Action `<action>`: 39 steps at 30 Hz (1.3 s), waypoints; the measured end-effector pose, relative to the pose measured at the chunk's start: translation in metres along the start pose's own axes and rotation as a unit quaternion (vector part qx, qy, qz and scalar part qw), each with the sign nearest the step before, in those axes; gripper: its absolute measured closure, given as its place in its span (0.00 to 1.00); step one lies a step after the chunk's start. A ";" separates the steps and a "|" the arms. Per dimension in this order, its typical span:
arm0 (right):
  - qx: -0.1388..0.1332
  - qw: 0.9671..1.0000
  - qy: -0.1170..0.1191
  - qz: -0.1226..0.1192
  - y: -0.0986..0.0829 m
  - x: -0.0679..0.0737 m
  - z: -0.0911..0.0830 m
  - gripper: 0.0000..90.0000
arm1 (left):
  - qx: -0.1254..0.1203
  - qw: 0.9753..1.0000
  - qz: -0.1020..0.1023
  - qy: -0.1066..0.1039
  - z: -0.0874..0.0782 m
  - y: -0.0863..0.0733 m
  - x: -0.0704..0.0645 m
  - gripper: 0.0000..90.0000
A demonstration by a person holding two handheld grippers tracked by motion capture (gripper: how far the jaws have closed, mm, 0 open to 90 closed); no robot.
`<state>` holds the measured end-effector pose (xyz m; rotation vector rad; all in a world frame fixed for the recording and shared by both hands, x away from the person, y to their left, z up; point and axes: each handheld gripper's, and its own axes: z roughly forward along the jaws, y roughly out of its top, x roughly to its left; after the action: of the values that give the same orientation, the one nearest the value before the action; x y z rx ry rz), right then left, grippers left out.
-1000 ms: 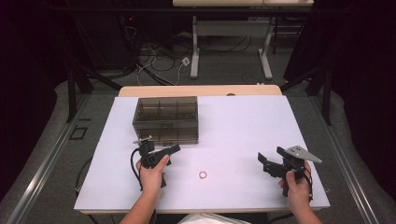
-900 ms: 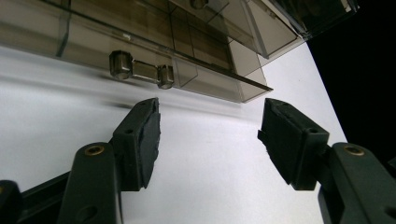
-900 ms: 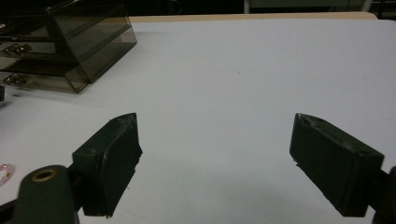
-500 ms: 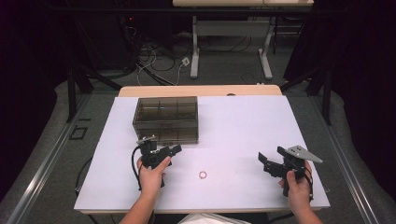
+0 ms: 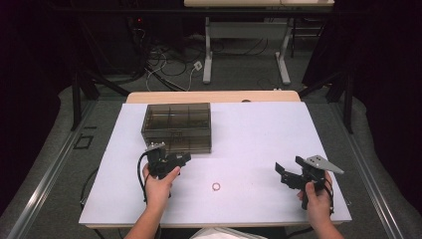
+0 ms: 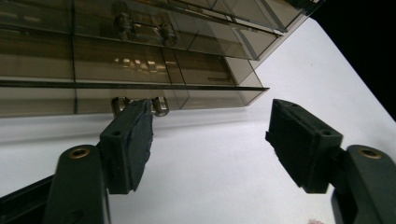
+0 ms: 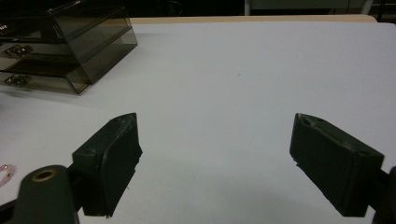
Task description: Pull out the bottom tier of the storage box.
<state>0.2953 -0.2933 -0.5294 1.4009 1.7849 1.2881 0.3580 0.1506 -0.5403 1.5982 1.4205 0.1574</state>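
A smoky clear drawer box (image 5: 177, 126) stands on the white table (image 5: 259, 134), left of centre. My left gripper (image 5: 180, 158) is open just in front of the box's front face. In the left gripper view the box (image 6: 140, 51) looms close, and a small metal drawer handle (image 6: 159, 104) sits beside my left fingertip (image 6: 132, 135). A small pink ring (image 5: 216, 186) lies on the table between my hands; it peeks in as the pink ring (image 7: 5, 171) at the right gripper view's left edge. My right gripper (image 5: 287, 175) is open near the front right, empty.
The box (image 7: 70, 46) appears at the far left in the right gripper view. A wooden strip (image 5: 214, 96) borders the table's far edge. Beyond it are desk legs (image 5: 208, 55) and cables on the floor. Bare white tabletop spreads across the right half.
My left gripper has edged forward and to the right, closer to the box's front. The right gripper has stayed where it was.
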 end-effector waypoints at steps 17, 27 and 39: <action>-0.004 1.000 -0.003 -0.002 -0.001 0.000 0.002 0.17 | -0.010 0.997 0.060 0.041 -0.011 0.016 -0.002 0.20; -0.004 1.000 -0.008 -0.002 -0.004 0.001 -0.001 0.17 | -0.014 0.995 0.076 0.060 -0.019 0.027 0.005 0.19; 0.001 1.000 -0.005 -0.006 -0.005 0.003 -0.007 0.17 | -0.024 0.991 0.101 0.085 -0.033 0.039 0.021 0.27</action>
<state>0.2861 -0.2928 -0.5309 1.3926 1.7863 1.2707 0.3711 0.1913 -0.5053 1.7206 1.3692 0.4534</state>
